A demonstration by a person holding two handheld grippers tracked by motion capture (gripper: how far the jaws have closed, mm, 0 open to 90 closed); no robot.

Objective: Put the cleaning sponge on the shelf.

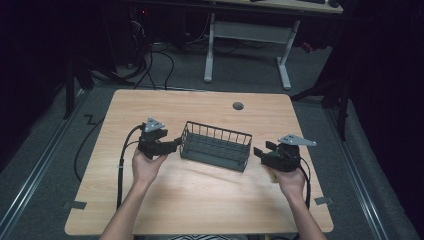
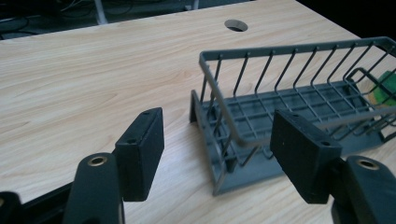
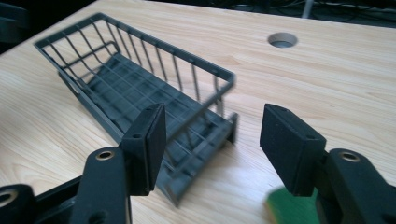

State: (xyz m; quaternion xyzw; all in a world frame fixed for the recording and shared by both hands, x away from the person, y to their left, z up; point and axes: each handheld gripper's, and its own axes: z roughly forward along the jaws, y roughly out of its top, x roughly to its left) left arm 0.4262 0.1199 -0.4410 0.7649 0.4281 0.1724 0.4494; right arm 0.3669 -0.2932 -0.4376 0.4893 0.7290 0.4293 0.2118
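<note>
1. There's a dark wire basket [image 1: 216, 146] sitting flat on the wooden counter [image 1: 200, 200], about in the middle, long side running across in the high view.
2. The basket looks empty: through the wires I just see its grid floor [image 2: 289, 105]. There is a green blob past its far end in the left gripper view [image 2: 385, 88], but it's outside the wires and I can't tell what it is.
3. The left gripper [image 1: 172, 145] is at the basket's left end, jaws released. In the left gripper view the end wall and near corner sit in the gap between the pads [image 2: 142, 154], but the pads aren't pressing on it.
4. The right gripper [image 1: 259, 152] is just off the right end, jaws also released, nothing grasped. The right gripper view has the basket's corner [image 3: 224, 93] ahead of the gap, a bit blurred.
5. There's a round cable hole [image 1: 238, 106] in the counter behind the basket, well apart from it.
</note>
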